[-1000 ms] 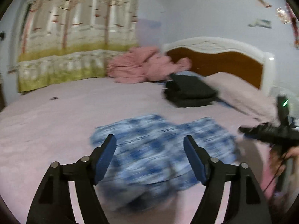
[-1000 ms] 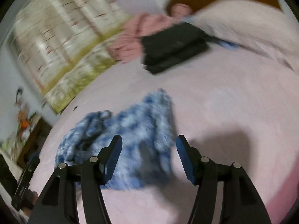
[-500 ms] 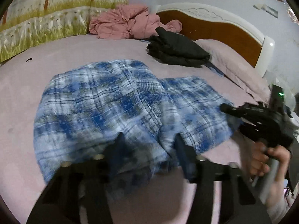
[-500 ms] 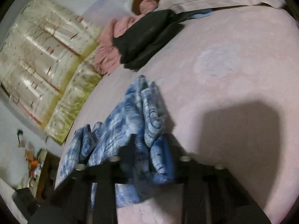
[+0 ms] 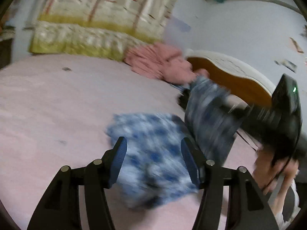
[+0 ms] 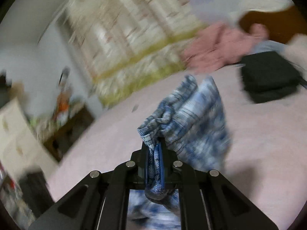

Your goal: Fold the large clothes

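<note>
The blue plaid garment [image 5: 153, 153] lay half on the pink bed [image 5: 57, 105], soft and floppy. The right gripper [image 6: 155, 149] pinched its bunched edge; the left gripper [image 5: 153, 153] hung open above, better holding a corner.

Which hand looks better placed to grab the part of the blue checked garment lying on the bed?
The left. Its tool is open right above the garment on the bed, while the right tool is already shut on a lifted edge.
</note>
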Available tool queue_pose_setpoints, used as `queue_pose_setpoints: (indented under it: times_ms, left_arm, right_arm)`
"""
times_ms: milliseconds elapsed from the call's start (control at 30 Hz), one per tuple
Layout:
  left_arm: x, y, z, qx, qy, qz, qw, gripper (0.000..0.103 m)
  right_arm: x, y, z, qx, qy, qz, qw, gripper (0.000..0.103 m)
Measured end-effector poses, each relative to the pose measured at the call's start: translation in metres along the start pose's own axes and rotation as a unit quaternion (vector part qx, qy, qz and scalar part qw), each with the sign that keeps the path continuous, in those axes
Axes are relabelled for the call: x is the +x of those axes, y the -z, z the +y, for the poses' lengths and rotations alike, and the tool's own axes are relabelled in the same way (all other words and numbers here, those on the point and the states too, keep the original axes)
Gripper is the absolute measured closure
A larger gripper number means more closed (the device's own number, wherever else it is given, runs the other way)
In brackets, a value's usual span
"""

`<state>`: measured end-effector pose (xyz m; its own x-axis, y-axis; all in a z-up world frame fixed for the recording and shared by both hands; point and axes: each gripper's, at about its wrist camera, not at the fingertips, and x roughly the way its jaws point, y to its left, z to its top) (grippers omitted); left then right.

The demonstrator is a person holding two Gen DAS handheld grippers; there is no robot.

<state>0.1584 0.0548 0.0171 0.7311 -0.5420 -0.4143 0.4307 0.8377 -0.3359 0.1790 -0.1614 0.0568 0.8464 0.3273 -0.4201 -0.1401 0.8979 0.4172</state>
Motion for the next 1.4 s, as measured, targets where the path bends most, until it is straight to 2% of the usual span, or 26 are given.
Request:
queue_pose_setpoints:
  times_ms: [33,133,167,200,300,367,500,533,567,600,633,733,767,867,933,967,1000,1033,1067,1100,1167,1233,1300,1367,1400]
  left_arm:
    - [-0.005,-0.003,0.006,-0.009,-0.006,-0.005,0.9999,0.046]
    - [-0.023,-0.003,0.025,-0.023,-0.021,-0.016,0.9994,0.046]
    - [-0.026,0.0,0.028,-0.019,-0.028,-0.018,0.9993,0.046]
    - [-0.028,0.003,0.03,-0.012,-0.035,-0.018,0.9992,0.046]
    - [-0.023,0.011,0.033,-0.006,-0.04,-0.008,0.9991,0.046]
    - [-0.011,0.013,0.032,-0.014,-0.027,0.002,0.9995,0.045]
    - [0.007,0.012,0.019,-0.017,-0.005,0.01,0.9998,0.042]
    - [0.009,0.011,0.015,-0.013,-0.004,0.011,0.9998,0.041]
    - [0.008,0.009,0.012,-0.011,-0.006,0.009,0.9999,0.041]
    - [0.008,0.008,0.009,-0.011,-0.006,0.002,0.9999,0.038]
    - [0.007,0.005,0.006,-0.014,0.0,-0.005,0.9999,0.033]
    - [0.014,-0.007,0.0,-0.022,0.021,-0.007,0.9995,0.023]
    - [0.021,-0.011,-0.002,-0.022,0.028,0.0,0.9994,0.022]
    - [0.054,-0.019,-0.01,-0.014,0.059,0.041,0.9973,0.01]
    - [0.085,-0.018,-0.007,-0.022,0.094,0.084,0.9918,0.007]
    - [0.101,-0.016,-0.003,-0.034,0.095,0.11,0.9889,0.009]
    - [0.11,-0.013,0.002,-0.048,0.074,0.117,0.9892,0.027]
    - [0.113,-0.01,0.005,-0.053,0.064,0.116,0.9897,0.07]
    - [0.112,-0.008,0.005,-0.042,0.071,0.113,0.9901,0.095]
    - [0.106,-0.005,0.003,-0.025,0.081,0.104,0.9909,0.101]
    - [0.076,0.0,-0.002,-0.004,0.068,0.043,0.9967,0.102]
    - [0.048,0.006,-0.003,-0.001,0.061,0.013,0.998,0.102]
    - [0.044,0.009,0.004,-0.019,0.043,0.026,0.9986,0.101]
    - [0.056,0.016,0.013,-0.03,0.018,0.051,0.9981,0.1]
    - [0.066,0.021,0.018,-0.034,-0.008,0.065,0.9972,0.097]
  right_arm:
    - [0.029,0.015,0.014,-0.021,-0.001,0.043,0.999,0.093]
    - [0.078,0.054,0.027,-0.041,-0.015,0.138,0.989,0.093]
    - [0.084,0.067,0.031,-0.055,-0.02,0.16,0.985,0.093]
    - [0.081,0.071,0.035,-0.07,-0.025,0.163,0.984,0.093]
    - [0.061,0.072,0.039,-0.089,-0.05,0.152,0.983,0.089]
    - [0.05,0.073,0.032,-0.063,-0.08,0.151,0.983,0.075]
    - [0.02,0.072,0.016,-0.046,-0.074,0.114,0.99,0.068]
    - [0.012,0.069,0.01,-0.034,-0.071,0.103,0.992,0.061]
    - [0.001,0.064,-0.001,-0.019,-0.064,0.086,0.994,0.052]
    - [-0.009,0.058,-0.013,-0.007,-0.053,0.066,0.996,0.048]
    - [-0.018,0.052,-0.026,0.004,-0.031,0.046,0.998,0.046]
    - [-0.024,0.031,-0.062,0.035,0.04,0.023,0.998,0.046]
    - [-0.025,0.028,-0.074,0.046,0.051,0.025,0.997,0.046]
    - [-0.02,0.023,-0.103,0.085,0.064,0.031,0.994,0.046]
    - [-0.018,0.023,-0.114,0.088,0.066,0.036,0.993,0.046]
    - [-0.015,0.028,-0.115,0.085,0.066,0.041,0.993,0.046]
    - [-0.012,0.029,-0.114,0.082,0.065,0.046,0.993,0.046]
    - [-0.009,0.03,-0.113,0.077,0.06,0.053,0.994,0.046]
    - [-0.008,0.033,-0.111,0.072,0.057,0.058,0.994,0.046]
    - [-0.01,0.04,-0.109,0.067,0.056,0.06,0.994,0.046]
    - [-0.005,0.041,-0.106,0.058,0.058,0.062,0.995,0.046]
    - [0.001,0.041,-0.104,0.054,0.059,0.061,0.995,0.042]
    - [0.004,0.042,-0.104,0.053,0.054,0.062,0.995,0.041]
    - [0.014,0.044,-0.1,0.054,0.042,0.073,0.995,0.041]
    - [0.018,0.046,-0.098,0.055,0.035,0.079,0.995,0.041]
